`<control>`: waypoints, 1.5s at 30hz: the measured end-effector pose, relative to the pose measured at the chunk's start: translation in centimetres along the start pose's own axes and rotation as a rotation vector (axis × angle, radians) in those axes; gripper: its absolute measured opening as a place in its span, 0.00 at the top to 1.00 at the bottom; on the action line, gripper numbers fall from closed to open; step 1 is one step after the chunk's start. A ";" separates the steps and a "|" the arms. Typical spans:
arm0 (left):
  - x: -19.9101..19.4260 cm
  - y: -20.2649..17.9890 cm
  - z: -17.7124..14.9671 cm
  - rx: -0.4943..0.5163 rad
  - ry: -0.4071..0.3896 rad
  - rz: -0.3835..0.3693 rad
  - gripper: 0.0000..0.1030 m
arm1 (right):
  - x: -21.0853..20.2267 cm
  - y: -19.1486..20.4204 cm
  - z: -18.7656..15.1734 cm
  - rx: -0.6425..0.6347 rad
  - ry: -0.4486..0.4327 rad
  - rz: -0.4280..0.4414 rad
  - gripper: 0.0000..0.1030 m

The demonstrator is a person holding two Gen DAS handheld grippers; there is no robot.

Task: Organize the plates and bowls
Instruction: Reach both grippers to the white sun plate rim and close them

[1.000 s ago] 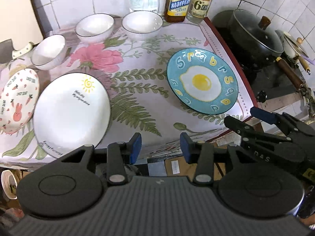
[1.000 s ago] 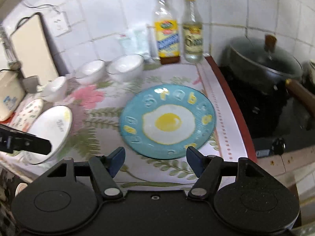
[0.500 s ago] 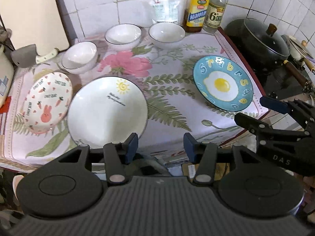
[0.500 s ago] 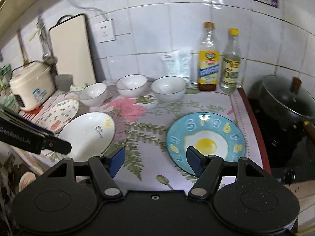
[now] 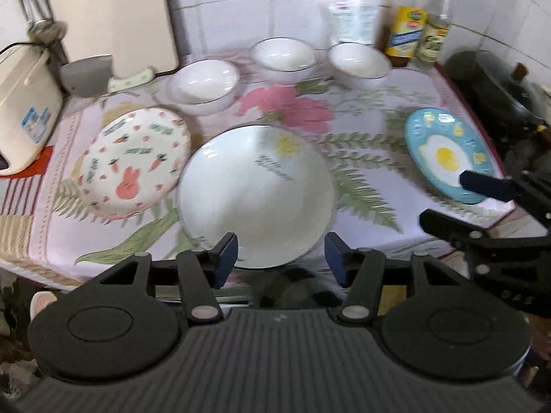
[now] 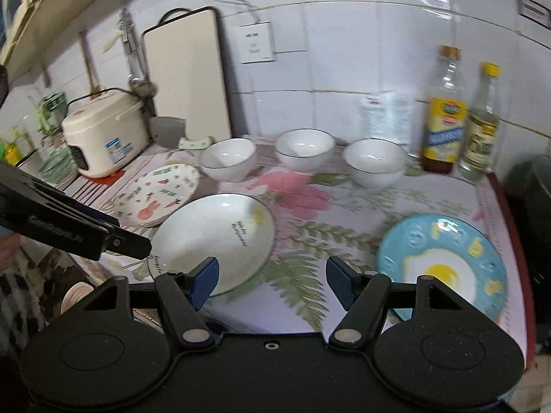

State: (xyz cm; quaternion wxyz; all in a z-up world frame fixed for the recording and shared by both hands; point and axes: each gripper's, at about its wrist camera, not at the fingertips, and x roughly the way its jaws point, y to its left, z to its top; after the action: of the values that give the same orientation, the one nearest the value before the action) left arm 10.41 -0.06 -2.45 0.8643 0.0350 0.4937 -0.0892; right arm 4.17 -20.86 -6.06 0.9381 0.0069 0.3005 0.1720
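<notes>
On the floral cloth lie a white sun plate [image 5: 255,192] [image 6: 215,237], a rabbit-and-carrot plate [image 5: 132,165] [image 6: 158,194] to its left, and a blue fried-egg plate [image 5: 446,158] [image 6: 444,265] at the right. Three white bowls stand in a row behind: left [image 5: 203,84] [image 6: 229,158], middle [image 5: 283,56] [image 6: 304,148], right [image 5: 360,63] [image 6: 375,161]. My left gripper [image 5: 280,256] is open and empty at the sun plate's near rim. My right gripper [image 6: 272,277] is open and empty, off the counter's front edge between the sun and egg plates.
A rice cooker [image 6: 103,134] and a leaning cutting board [image 6: 187,69] stand at the back left. Two bottles [image 6: 444,113] stand at the back right. A dark lidded pot [image 5: 496,86] sits on the stove to the right. The counter's front edge runs just under both grippers.
Both grippers have pulled back and swung left, so more of the counter's left side shows. The left gripper now faces the white sun plate. No dish has moved.
</notes>
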 end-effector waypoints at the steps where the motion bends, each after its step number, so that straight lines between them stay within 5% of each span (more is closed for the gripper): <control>1: 0.3 0.5 -0.2 -0.011 -0.001 0.014 0.42 | 0.5 0.2 0.0 -0.005 0.005 0.008 0.29; 19: 7.1 6.7 -1.7 -0.157 -0.020 0.119 0.35 | 9.1 1.1 -0.9 -0.064 -0.108 0.043 0.29; 34: 12.9 9.6 -3.4 -0.260 -0.006 0.136 0.41 | 15.6 -0.4 -2.1 0.060 0.030 0.016 0.29; 36: 13.3 9.8 -3.3 -0.284 -0.006 0.103 0.48 | 16.0 -0.8 -2.1 0.084 0.043 0.030 0.32; 38: 13.5 9.9 -3.3 -0.313 -0.013 0.047 0.69 | 16.3 -1.0 -2.0 0.110 0.056 0.046 0.34; 40: 13.7 9.9 -3.3 -0.338 -0.016 0.005 0.78 | 16.6 -1.4 -1.9 0.163 0.068 0.087 0.44; 45: 13.7 9.6 -3.3 -0.351 -0.025 0.005 0.78 | 17.3 -1.4 -2.2 0.188 0.096 0.084 0.69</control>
State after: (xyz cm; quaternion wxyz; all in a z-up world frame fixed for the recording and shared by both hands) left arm 16.17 8.20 -16.14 0.8634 -0.1162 0.4910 0.0002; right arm 16.57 -16.74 -17.71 0.9098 0.0992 0.3594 0.1821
